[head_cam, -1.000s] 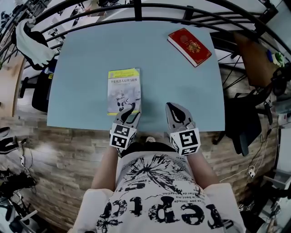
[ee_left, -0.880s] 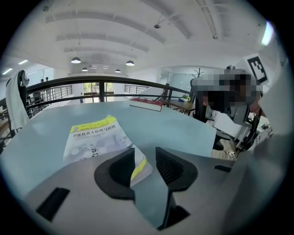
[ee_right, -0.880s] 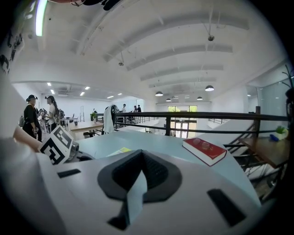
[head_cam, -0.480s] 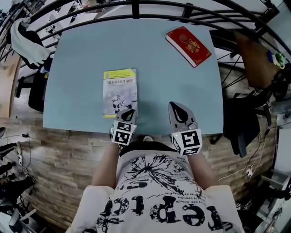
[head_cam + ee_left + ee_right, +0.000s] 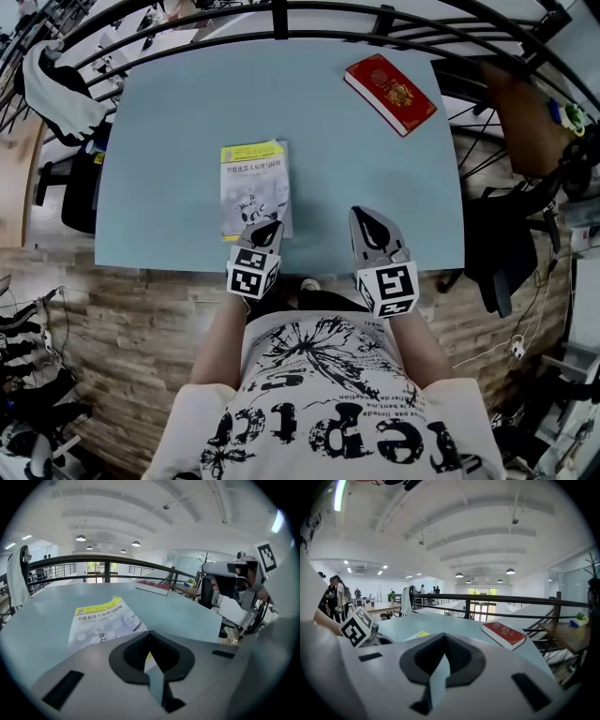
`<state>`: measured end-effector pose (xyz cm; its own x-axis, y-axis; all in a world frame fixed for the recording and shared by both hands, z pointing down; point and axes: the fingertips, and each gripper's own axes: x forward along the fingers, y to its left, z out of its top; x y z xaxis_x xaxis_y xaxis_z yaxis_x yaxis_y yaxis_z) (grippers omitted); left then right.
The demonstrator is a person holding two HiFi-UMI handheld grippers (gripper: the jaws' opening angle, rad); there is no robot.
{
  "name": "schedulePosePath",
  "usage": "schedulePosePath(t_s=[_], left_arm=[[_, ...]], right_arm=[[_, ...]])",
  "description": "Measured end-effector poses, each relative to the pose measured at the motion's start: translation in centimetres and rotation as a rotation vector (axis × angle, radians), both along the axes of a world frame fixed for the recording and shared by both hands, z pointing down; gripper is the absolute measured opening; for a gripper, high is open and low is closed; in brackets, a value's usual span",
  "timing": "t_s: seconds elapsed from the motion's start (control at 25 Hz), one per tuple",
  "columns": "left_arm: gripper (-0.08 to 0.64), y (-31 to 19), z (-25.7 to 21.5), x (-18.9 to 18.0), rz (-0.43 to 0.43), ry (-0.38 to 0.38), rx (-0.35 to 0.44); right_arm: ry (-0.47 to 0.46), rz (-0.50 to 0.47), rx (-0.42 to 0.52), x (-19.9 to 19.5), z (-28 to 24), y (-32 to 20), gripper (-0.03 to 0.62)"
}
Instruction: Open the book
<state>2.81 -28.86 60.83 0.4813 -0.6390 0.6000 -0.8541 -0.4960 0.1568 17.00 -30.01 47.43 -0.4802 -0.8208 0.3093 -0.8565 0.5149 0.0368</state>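
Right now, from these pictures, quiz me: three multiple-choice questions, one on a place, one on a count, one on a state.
1. The red book lies: A at the table's far right corner; B at its near left corner; C on the floor.
2. Books on the table: A one; B two; C four.
3. The yellow-and-white book is: A open; B standing upright; C closed, lying flat.
Answers: 1 A, the head view shows it there; 2 B, red plus yellow-and-white; 3 C, its front cover faces up.
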Motion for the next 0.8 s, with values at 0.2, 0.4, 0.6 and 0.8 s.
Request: schedulePosePath(t_s=[0.2, 0.4, 0.6, 0.8], left_arm=[[0.02, 0.1, -4.4, -2.5, 0.01, 0.079, 0.1], [0.02, 0.0, -7.4, -6.8, 0.004, 0.147, 0.142], [0.019, 0.3, -9.6, -11.8, -0.028, 0.179, 0.205], [0.02, 0.8, -10.6, -17.0, -0.077, 0.174, 0.248]], right_arm=[[0.003, 0.01, 0.015, -2.9, -0.9, 0.4, 0.009], [0.002, 0.017, 0.013, -7.0, -1.7, 0.9, 0.009], [-0.005, 0.011, 0.01, -11.7, -2.3, 1.6, 0.009], [-0.007, -0.007, 0.003, -16.0, -2.2, 2.3, 0.009]])
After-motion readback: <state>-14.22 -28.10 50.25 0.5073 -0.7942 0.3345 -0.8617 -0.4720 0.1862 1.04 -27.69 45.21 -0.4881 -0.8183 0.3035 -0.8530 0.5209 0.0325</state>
